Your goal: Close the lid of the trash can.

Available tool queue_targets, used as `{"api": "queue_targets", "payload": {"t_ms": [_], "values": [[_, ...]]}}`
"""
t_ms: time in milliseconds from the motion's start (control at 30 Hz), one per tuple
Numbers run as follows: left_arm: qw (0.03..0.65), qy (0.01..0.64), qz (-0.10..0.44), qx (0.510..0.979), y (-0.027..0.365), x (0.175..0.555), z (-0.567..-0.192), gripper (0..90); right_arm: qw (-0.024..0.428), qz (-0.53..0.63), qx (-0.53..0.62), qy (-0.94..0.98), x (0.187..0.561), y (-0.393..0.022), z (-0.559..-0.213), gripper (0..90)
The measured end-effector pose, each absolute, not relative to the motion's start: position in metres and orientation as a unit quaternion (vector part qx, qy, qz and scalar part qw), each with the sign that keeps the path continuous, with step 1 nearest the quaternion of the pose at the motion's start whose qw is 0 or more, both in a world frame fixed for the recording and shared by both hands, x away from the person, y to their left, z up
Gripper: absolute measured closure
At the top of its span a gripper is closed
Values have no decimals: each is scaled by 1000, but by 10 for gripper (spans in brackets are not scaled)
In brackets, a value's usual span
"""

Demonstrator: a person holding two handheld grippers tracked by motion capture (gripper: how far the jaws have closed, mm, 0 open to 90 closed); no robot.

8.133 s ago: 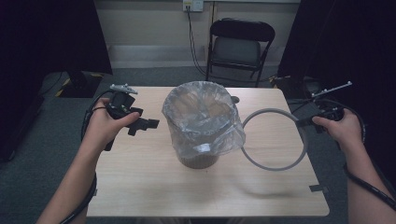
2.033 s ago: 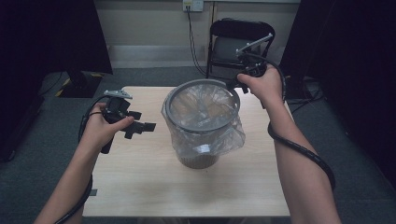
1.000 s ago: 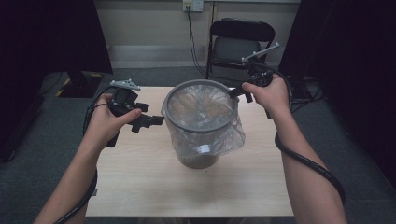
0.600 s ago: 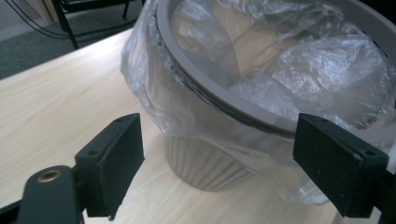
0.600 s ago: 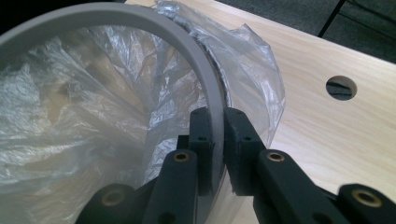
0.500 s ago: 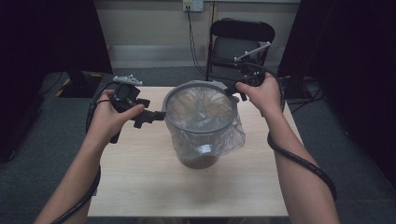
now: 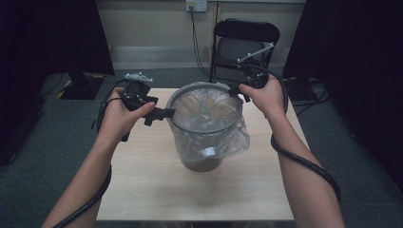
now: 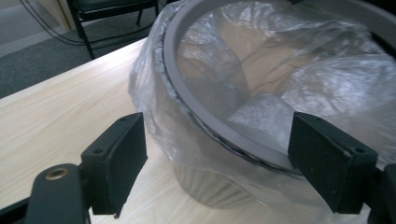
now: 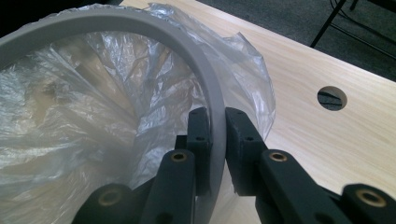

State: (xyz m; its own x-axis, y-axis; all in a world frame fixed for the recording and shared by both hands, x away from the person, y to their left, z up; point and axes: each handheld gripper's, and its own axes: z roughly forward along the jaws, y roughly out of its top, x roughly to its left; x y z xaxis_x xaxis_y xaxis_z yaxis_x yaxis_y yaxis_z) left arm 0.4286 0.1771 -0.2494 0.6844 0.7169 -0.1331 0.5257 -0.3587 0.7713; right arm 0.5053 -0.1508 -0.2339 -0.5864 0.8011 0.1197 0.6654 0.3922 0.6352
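A small bin (image 7: 203,164) lined with a clear plastic bag (image 7: 223,140) stands at the middle of the light wooden table (image 7: 142,190). A grey ring (image 7: 202,86) lies on the bin's top over the bag. My right gripper (image 7: 235,92) is shut on the ring's far right part; the right gripper view shows both pads pressed on the ring (image 9: 187,42) at my right gripper (image 9: 217,126). My left gripper (image 7: 166,113) is open at the bin's left side. In the left gripper view its jaws (image 8: 224,158) stand wide on either side of the ring (image 8: 187,107) and bag (image 8: 154,107), not touching.
A black folding chair (image 7: 244,42) stands just behind the table's far edge, with cables and a wall socket (image 7: 196,4) beyond. A round hole (image 9: 332,98) is in the tabletop to the right of the bin. Dark curtains flank both sides.
The ring has come from the table's right side onto the bin's top in my right gripper. Over the last second my left gripper has edged right, up to the bin's rim.
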Motion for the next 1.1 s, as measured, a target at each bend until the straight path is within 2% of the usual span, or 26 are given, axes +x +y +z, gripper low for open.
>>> {"api": "queue_targets", "payload": {"t_ms": [100,467,767,900,1100], "values": [[419,382,108,817,176,431,-250,192,107,332,443,826,508,-150,-235,698],[411,378,99,823,168,414,-237,192,87,300,464,829,481,-168,-216,619],[400,364,81,837,173,391,-231,195,63,295,480,824,475,-164,-224,698],[397,364,73,839,175,391,-238,195,77,290,486,821,480,-157,-224,761],[398,376,83,833,179,399,-245,196,103,291,480,821,488,-149,-227,810]]}}
